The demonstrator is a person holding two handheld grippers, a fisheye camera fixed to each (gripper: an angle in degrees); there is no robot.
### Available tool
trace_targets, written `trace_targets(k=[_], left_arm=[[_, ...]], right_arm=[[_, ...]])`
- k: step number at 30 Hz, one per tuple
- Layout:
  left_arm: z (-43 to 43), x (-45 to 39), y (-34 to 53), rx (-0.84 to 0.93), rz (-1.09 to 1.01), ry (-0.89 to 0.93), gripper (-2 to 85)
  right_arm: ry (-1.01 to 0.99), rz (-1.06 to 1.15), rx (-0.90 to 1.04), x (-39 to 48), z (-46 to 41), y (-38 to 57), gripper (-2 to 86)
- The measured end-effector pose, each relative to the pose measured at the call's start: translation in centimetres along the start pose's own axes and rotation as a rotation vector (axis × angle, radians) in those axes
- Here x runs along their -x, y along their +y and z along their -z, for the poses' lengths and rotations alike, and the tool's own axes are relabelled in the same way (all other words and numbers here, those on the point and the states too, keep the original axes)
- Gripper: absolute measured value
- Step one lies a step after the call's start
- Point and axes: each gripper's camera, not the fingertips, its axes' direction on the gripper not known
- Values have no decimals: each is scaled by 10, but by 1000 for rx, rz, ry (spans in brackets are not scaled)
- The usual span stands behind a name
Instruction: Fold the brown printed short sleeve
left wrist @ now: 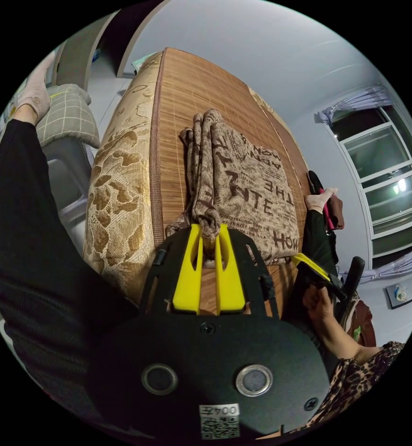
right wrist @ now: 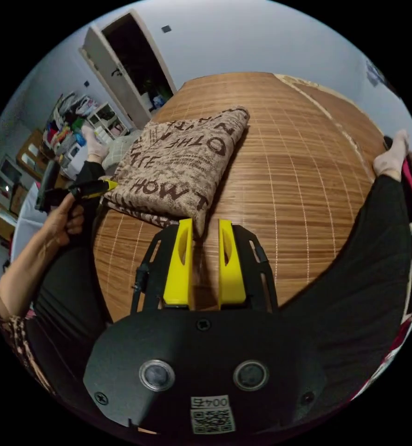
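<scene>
On the bamboo mat (right wrist: 284, 153), a folded brown printed shirt (left wrist: 247, 195) is pinched by the left hand-held gripper (left wrist: 209, 232); the right hand-held gripper (right wrist: 205, 227) is held narrowly apart, empty.

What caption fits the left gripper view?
Left tool pinches the bunched edge of the folded brown printed shirt on a bamboo mat.
</scene>
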Motion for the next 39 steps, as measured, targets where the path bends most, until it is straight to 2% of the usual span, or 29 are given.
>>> trace_targets(k=[6, 15, 19, 32, 34, 37, 39], left_arm=[[-6, 3, 6, -1, -5, 2, 23], [-12, 8, 12, -4, -2, 10, 20], [-14, 11, 14, -4, 0, 14, 20], [-23, 19, 18, 0, 1, 17, 19], [-24, 20, 19, 1, 4, 20, 18], [-26, 24, 19, 2, 14, 32, 15], [-30, 24, 19, 7, 13, 39, 14]], right_arm=[[242, 255, -51, 67, -7, 14, 71], [343, 355, -76, 105, -18, 30, 56], [367, 383, -100, 118, -21, 32, 49], [413, 431, -2, 129, -69, 1, 48], [408, 472, 22, 131, -67, -5, 28], [268, 495, 95, 123, -38, -23, 7], [285, 585, 199, 112, -38, -26, 2]])
